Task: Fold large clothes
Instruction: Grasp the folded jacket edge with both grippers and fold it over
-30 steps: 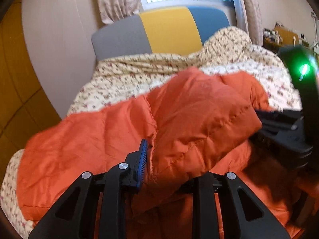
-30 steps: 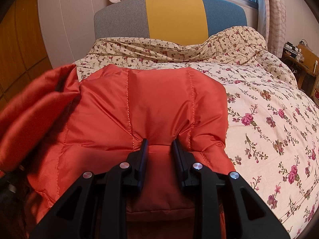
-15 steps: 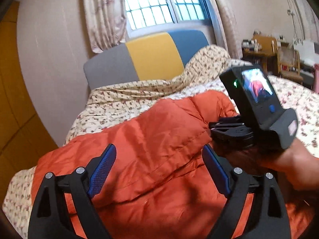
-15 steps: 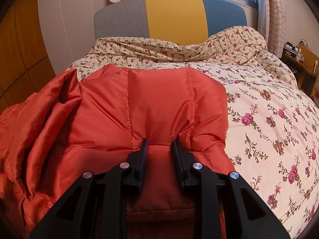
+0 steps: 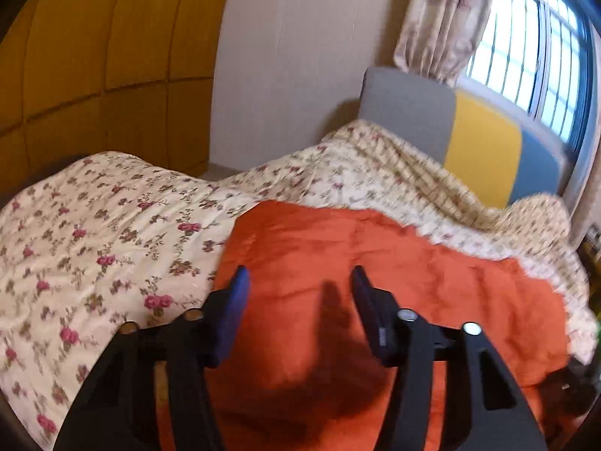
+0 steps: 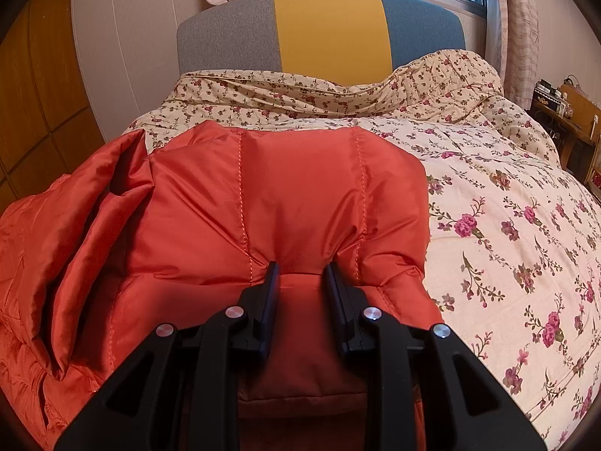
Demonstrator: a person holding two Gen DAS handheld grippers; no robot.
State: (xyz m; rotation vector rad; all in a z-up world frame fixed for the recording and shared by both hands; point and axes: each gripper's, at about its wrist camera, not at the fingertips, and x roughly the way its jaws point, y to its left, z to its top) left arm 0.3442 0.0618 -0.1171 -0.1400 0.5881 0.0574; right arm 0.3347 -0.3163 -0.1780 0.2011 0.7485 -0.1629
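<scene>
An orange quilted down coat (image 6: 285,195) lies on a bed with a floral cover (image 6: 507,233). My right gripper (image 6: 300,268) is shut on a thick fold of the coat near its front edge; puffed fabric bulges between and beyond its fingers. A loose flap of shiny orange lining (image 6: 94,225) lies folded at the left. In the left wrist view my left gripper (image 5: 298,278) hovers above the orange coat (image 5: 394,270) near its left edge. Its jaws are closing, with nothing pressed between them.
A headboard (image 6: 323,34) in grey, yellow and blue stands at the far end under a barred window (image 5: 533,52) with curtains. Wooden wardrobe panels (image 5: 82,56) line the left wall. A cluttered desk (image 6: 567,105) stands at the right of the bed.
My left gripper let go of the coat's flap, opened wide, swung left and rolled, and now narrows over the coat's left part. The flap dropped onto the coat. The right gripper kept still.
</scene>
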